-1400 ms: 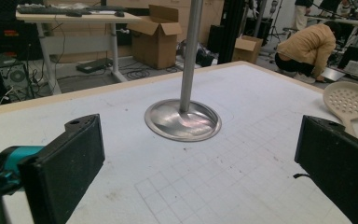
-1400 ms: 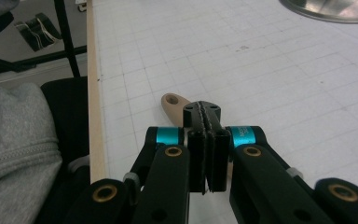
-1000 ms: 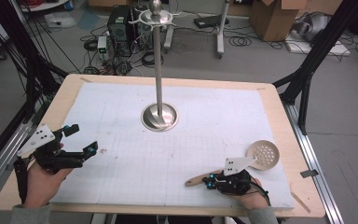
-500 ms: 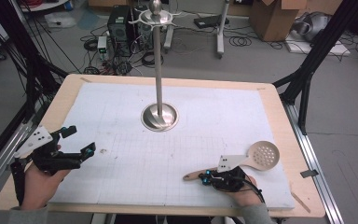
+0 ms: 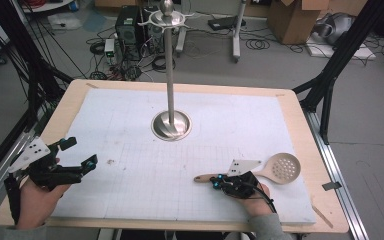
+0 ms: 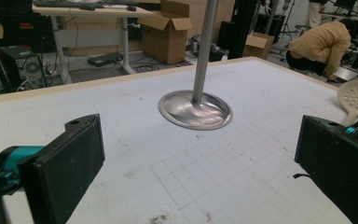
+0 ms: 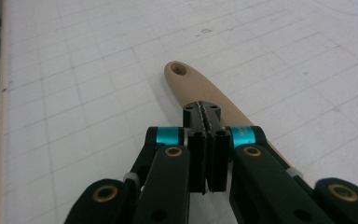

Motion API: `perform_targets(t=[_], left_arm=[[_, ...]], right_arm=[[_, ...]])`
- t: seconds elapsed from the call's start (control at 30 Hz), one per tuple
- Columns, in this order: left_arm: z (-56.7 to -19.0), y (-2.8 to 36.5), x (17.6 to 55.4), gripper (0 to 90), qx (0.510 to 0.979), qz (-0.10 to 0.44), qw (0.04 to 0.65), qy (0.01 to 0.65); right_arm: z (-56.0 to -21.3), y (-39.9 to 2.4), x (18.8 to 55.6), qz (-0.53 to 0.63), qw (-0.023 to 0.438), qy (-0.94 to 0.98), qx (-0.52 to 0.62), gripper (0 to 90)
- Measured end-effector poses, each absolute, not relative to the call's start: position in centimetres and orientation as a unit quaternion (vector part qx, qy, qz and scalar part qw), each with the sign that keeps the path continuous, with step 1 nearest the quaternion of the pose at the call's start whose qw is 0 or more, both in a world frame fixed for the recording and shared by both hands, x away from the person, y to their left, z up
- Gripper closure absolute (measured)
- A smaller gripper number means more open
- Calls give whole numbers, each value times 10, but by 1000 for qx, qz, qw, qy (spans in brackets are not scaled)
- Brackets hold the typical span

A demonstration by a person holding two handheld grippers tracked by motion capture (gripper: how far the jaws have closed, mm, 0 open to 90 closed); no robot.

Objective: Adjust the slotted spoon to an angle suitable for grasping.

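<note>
A slotted spoon lies flat near the front right of the white mat, its cream perforated head (image 5: 286, 167) to the right and its wooden handle (image 5: 204, 177) pointing left. My right gripper (image 5: 215, 182) is shut just over that handle. In the right gripper view its jaws (image 7: 202, 111) press together with nothing between them, and the handle (image 7: 191, 81) with its hanging hole runs out beyond them. My left gripper (image 5: 80, 152) is held open at the mat's front left. In its own view (image 6: 205, 158) the gap between the wide jaws holds only mat.
A metal stand with a round base (image 5: 171, 125) (image 6: 195, 109) and hooks at its top (image 5: 166, 19) rises from the mat's middle. A wooden border (image 5: 307, 150) frames the mat. Cardboard boxes (image 5: 292, 20), cables and black frame struts stand beyond. A person in tan (image 6: 324, 44) crouches far off.
My right gripper has slid a little left and away from the front edge, over the spoon's handle. The left gripper has barely moved.
</note>
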State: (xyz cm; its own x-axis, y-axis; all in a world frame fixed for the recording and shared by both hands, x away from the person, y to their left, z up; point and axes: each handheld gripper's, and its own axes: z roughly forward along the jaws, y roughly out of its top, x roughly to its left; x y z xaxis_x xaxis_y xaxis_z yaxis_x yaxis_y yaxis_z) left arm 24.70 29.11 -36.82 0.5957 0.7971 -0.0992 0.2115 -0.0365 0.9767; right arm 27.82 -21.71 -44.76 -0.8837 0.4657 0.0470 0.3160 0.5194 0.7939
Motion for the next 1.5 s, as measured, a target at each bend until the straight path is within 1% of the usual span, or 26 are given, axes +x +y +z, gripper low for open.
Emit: perform_targets(t=[0.67, 0.83, 1.03, 1.5], left_arm=[[-371, 299, 239, 19, 676, 255, 576, 382], [-371, 301, 237, 19, 674, 257, 576, 384], [-372, 304, 234, 19, 674, 259, 574, 387], [-373, 311, 228, 19, 672, 262, 571, 393]], right_arm=[[-447, -206, 300, 426, 123, 852, 277, 894], [-447, -205, 304, 423, 144, 844, 296, 894], [-447, -204, 310, 420, 157, 839, 307, 894], [-448, -199, 324, 412, 175, 833, 325, 894]])
